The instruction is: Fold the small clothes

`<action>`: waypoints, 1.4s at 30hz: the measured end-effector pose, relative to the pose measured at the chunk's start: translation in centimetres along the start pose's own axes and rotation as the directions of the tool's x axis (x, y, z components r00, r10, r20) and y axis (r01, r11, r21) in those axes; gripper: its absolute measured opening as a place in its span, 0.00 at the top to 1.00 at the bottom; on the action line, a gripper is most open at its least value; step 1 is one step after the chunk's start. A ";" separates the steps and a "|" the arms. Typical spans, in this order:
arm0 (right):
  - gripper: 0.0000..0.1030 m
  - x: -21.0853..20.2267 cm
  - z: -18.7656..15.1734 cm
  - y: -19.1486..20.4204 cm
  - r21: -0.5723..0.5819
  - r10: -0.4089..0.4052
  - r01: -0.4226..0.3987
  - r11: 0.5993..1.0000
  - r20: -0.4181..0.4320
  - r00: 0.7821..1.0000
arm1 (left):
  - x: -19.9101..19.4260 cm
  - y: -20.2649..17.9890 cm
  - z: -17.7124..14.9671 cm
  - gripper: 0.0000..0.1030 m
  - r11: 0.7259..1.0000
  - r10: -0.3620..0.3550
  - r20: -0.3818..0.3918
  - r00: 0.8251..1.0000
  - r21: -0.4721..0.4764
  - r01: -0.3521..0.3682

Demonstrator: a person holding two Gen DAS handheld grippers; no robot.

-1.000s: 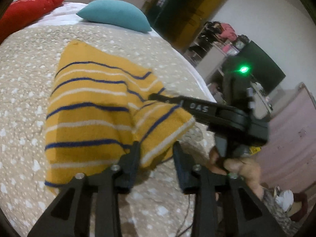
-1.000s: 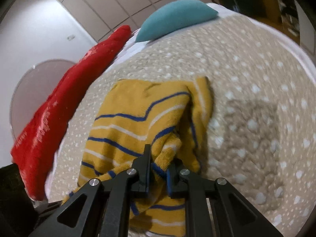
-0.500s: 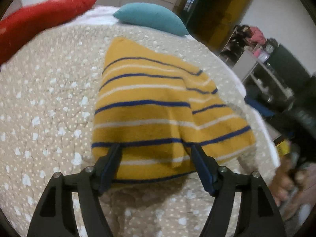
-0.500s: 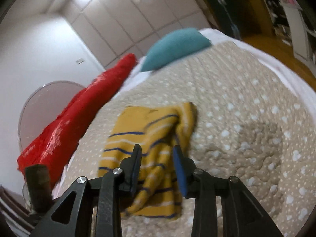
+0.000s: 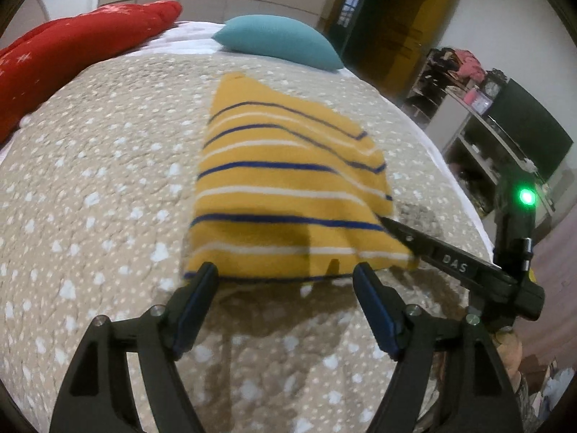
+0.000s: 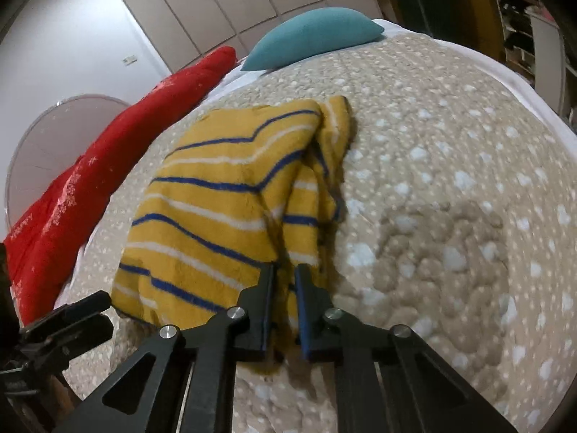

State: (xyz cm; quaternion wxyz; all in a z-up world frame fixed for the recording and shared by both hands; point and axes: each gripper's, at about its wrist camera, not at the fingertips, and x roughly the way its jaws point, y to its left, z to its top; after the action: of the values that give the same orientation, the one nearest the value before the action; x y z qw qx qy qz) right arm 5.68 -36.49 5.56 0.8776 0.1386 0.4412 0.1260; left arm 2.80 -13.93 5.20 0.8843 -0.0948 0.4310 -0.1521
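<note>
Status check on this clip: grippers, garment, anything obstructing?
Left gripper open, empty, at near hem. Right gripper shut on yellow striped garment, right edge. Garment part-folded on bedspread. Nothing obstructing.

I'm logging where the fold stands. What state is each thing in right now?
Striped yellow garment: lying on the bed, partly folded, right edge bunched.
Left gripper: open, at the near hem, gripping nothing.
Right gripper: shut on the garment's bunched edge.
Quilt: spread, rumpled beside the garment.
Teal pillow: lying at the bed's head.
</note>
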 end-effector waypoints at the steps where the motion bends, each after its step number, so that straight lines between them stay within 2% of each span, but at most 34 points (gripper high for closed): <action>1: 0.91 0.0 -0.2 0.1 -0.006 -0.007 0.007 1.000 0.007 1.000 | -0.1 0.2 -0.2 0.26 1.000 0.005 0.001 1.000 -0.011 -0.005; 4: 0.91 -0.3 -0.8 0.5 -0.040 -0.037 0.039 0.998 0.038 0.999 | -0.4 0.8 -1.1 0.26 0.999 0.039 0.004 0.999 -0.026 -0.039; 8: 0.90 -1.2 -1.7 0.9 -0.063 -0.059 0.064 0.996 0.080 0.995 | -0.5 1.5 -2.5 0.24 0.993 0.118 0.002 0.993 -0.008 -0.118; 10: 0.85 -1.6 -2.2 1.0 -0.063 -0.069 0.075 0.995 0.089 0.994 | -0.1 1.9 -3.2 0.23 0.991 0.135 -0.018 0.991 -0.010 -0.135; 12: 0.82 -1.9 -2.7 0.7 -0.053 -0.113 0.118 0.992 0.088 0.990 | 0.6 2.4 -3.9 0.23 0.989 0.145 -0.053 0.988 -0.021 -0.146; 14: 0.82 -2.2 -3.1 0.2 -0.032 -0.085 0.088 0.996 0.091 0.992 | 1.0 2.6 -4.7 0.23 0.988 0.154 -0.060 0.986 -0.018 -0.155; 19: 0.82 -4.3 -3.5 0.3 -0.018 -0.104 0.109 0.994 0.196 0.975 | 1.5 1.2 -5.7 0.13 0.975 0.213 -0.055 0.975 0.068 -0.210; 24: 0.82 -5.5 -3.7 2.1 -0.060 -0.132 0.153 0.986 0.263 0.956 | 1.9 0.7 -6.5 0.03 0.968 0.239 -0.034 0.971 0.082 -0.235; 26: 0.77 -5.8 -3.3 3.4 -0.098 -0.124 0.157 0.983 0.282 0.951 | 2.1 0.3 -6.6 0.01 0.964 0.254 -0.030 0.967 0.096 -0.250; 27: 0.71 -5.8 -2.8 4.2 -0.124 -0.116 0.157 0.980 0.287 0.951 | 2.2 0.2 -6.6 0.00 0.962 0.259 -0.030 0.965 0.097 -0.255; 28: 0.66 -5.6 -2.5 4.9 -0.149 -0.107 0.155 0.977 0.287 0.952 | 2.3 0.3 -6.5 0.00 0.961 0.262 -0.031 0.964 0.096 -0.259; 31: 0.64 -3.9 -1.7 6.2 -0.199 -0.085 0.137 0.970 0.251 0.964 | 2.2 0.2 -6.5 0.00 0.962 0.261 -0.033 0.965 0.096 -0.257; 35: 0.64 -0.2 -2.3 5.3 -0.193 -0.168 0.191 0.962 0.130 0.977 | 2.3 0.2 -6.4 0.00 0.961 0.264 -0.034 0.964 0.096 -0.260; 39: 0.64 -0.7 -2.9 4.5 -0.185 -0.169 0.187 0.965 0.109 0.980 | 2.3 0.2 -6.4 0.00 0.961 0.263 -0.033 0.964 0.097 -0.259; 40: 0.62 -0.8 -3.3 4.6 -0.198 -0.183 0.202 0.959 0.111 0.977 | 2.4 0.1 -6.4 0.00 0.961 0.262 -0.034 0.964 0.098 -0.258; 41: 0.55 -1.0 -3.8 4.7 -0.208 -0.206 0.227 0.951 0.119 0.971 | 2.3 0.1 -6.4 0.00 0.961 0.262 -0.034 0.965 0.099 -0.257; 42: 0.42 -1.1 -4.3 4.7 -0.211 -0.253 0.274 0.938 0.121 0.960 | 2.2 0.1 -6.5 0.00 0.961 0.261 -0.034 0.965 0.101 -0.257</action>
State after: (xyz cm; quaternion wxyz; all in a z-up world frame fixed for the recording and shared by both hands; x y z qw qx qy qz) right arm 1.10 -31.89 5.54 0.9159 -0.0166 0.3978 0.0499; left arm -0.99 -14.82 -0.44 0.8897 0.0084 0.4528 -0.0576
